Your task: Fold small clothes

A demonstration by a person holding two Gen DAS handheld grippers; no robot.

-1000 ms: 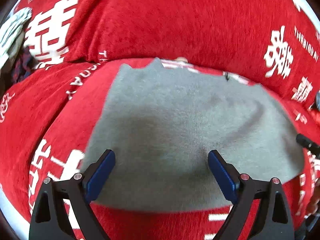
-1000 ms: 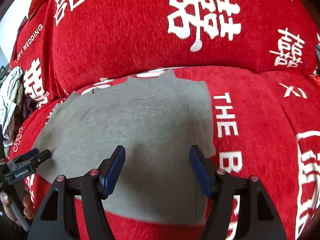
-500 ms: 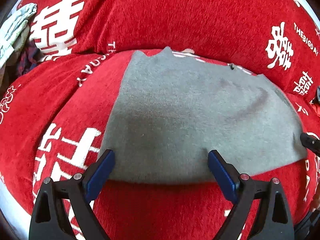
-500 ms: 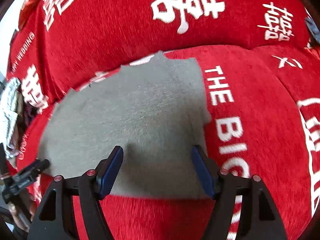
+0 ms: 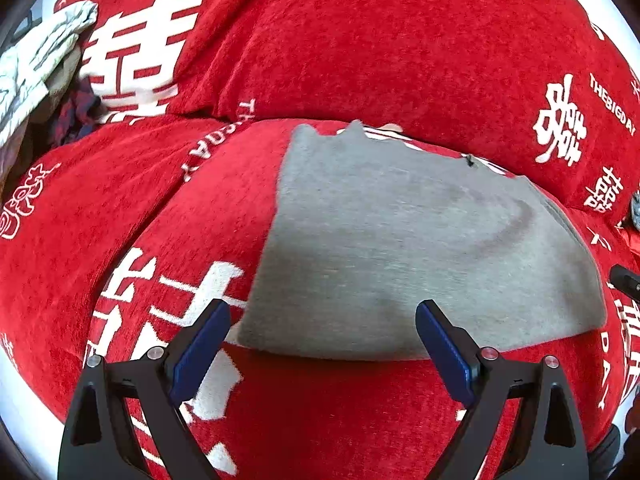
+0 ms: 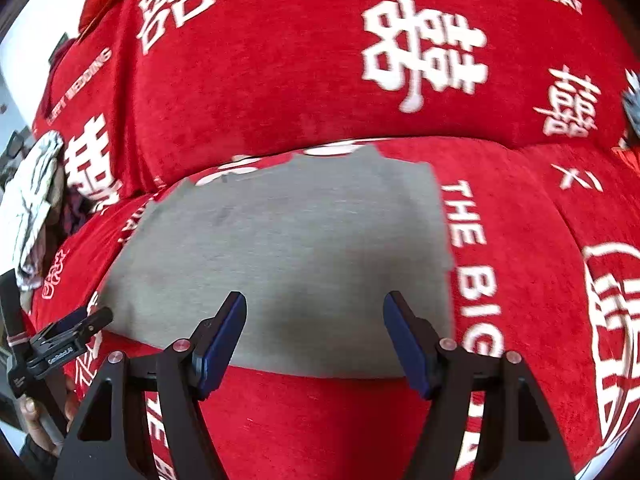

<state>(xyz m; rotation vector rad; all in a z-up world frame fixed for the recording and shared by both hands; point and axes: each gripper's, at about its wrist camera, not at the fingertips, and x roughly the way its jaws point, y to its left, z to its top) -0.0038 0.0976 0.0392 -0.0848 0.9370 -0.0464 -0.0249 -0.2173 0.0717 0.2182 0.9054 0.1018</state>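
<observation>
A small grey garment [image 5: 420, 248] lies flat on the red sofa seat; it also shows in the right wrist view [image 6: 288, 256]. My left gripper [image 5: 324, 340] is open and empty, hovering over the garment's near edge toward its left corner. My right gripper [image 6: 316, 332] is open and empty, over the near edge toward the right corner. The left gripper's tip [image 6: 80, 324] shows at the left of the right wrist view. The right gripper's tip [image 5: 626, 280] shows at the right edge of the left wrist view.
The red sofa cover [image 5: 360, 40] with white characters and lettering spans seat and backrest [image 6: 280, 60]. A pile of other clothes [image 5: 36, 64] sits at the far left end of the sofa; it also shows in the right wrist view [image 6: 32, 200].
Both grippers have pulled back toward the sofa's front, so the garment's near edge now lies at the fingertips instead of under them. Both stayed open.
</observation>
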